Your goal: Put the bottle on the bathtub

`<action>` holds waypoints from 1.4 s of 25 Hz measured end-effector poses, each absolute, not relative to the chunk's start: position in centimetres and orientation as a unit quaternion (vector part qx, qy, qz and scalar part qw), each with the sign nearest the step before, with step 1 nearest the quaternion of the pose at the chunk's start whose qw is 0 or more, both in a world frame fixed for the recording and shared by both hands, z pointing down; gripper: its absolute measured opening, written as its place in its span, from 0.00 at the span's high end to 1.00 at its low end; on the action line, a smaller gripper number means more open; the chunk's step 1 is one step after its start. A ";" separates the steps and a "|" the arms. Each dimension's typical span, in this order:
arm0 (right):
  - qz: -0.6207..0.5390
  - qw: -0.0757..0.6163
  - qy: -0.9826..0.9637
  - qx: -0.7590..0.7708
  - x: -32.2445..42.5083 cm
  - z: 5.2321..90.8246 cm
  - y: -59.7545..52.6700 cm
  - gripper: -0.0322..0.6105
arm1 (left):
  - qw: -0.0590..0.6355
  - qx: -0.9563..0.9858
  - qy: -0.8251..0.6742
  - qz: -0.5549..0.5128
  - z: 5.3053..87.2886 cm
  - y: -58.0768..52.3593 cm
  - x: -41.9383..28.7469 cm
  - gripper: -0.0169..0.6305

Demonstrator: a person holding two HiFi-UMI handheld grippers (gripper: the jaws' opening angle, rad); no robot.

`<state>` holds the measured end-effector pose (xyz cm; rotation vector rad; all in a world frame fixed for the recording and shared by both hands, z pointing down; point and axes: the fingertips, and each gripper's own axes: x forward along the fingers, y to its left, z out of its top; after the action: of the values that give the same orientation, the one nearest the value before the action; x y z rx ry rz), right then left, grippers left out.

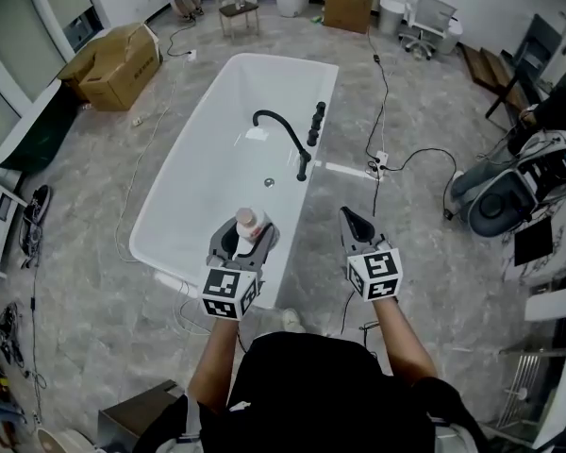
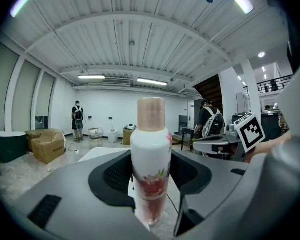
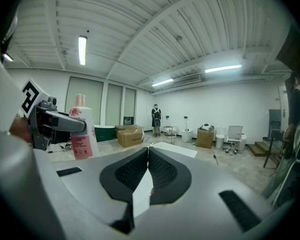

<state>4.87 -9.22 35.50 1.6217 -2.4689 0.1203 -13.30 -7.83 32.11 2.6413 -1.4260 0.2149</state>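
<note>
Left gripper view showed the bottle (image 2: 151,154) upright between that gripper's jaws, which were clamped on its lower half. It was a slim white cylinder with rounded shoulders, a matte pinkish-tan cap and a red floral print low on its glossy body. The black, ribbed pads pressed it from both sides, set into smooth grey plastic shells.

In the head view the left gripper (image 1: 242,241) held the bottle over the bathtub's near end, just inside the rim. The bathtub (image 1: 181,159) was a long, white, glossy basin with rounded corners and a thin edge. A black faucet (image 1: 285,135) with a curved, hooked spout stood at the bathtub's right rim, beside a row of dark knobs.

The right gripper (image 3: 148,156) hung just right of the bathtub's near end, its jaws shut together with nothing between them.

The floor (image 1: 406,281) around the bathtub was grey and mottled like stone. A black cable (image 1: 382,111) snaked across it right of the bathtub, and a brown cardboard box (image 1: 113,64) sat to the bathtub's far left.
</note>
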 end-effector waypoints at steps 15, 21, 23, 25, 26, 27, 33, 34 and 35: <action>0.071 0.111 -0.821 0.555 5.1 39.1 -11.8 0.91 | 0.091 0.883 -0.451 0.094 35.9 -11.1 -12.7 0.62; 0.089 0.120 -0.824 0.546 5.6 41.4 -13.3 0.91 | 0.106 0.881 -0.448 0.107 38.4 -12.4 -11.5 0.62; 0.093 0.124 -0.826 0.542 5.6 42.1 -13.9 0.91 | 0.111 0.880 -0.447 0.111 39.2 -13.0 -11.2 0.62; 0.096 0.130 -0.826 0.540 5.8 42.8 -14.5 0.91 | 0.114 0.879 -0.448 0.116 40.0 -13.5 -11.0 0.62; 0.098 0.132 -0.827 0.538 5.9 43.2 -14.8 0.91 | 0.116 0.878 -0.448 0.118 40.5 -13.7 -10.9 0.62; 0.101 0.134 -0.827 0.536 6.0 43.6 -15.1 0.91 | 0.118 0.877 -0.450 0.122 41.1 -14.0 -10.7 0.62; 0.120 0.150 -0.829 0.526 6.5 46.2 -17.1 0.91 | 0.145 0.869 -0.453 0.140 44.5 -15.5 -10.1 0.62; 0.123 0.152 -0.829 0.525 6.5 46.7 -17.4 0.91 | 0.150 0.867 -0.453 0.143 45.1 -15.7 -10.1 0.62; 0.127 0.154 -0.828 0.523 6.5 47.2 -17.7 0.91 | 0.155 0.866 -0.453 0.146 45.8 -15.9 -10.1 0.62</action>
<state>6.51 -17.69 47.17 1.5007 -2.3750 0.3627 -10.08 -15.88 45.81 2.4795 -1.2992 0.4172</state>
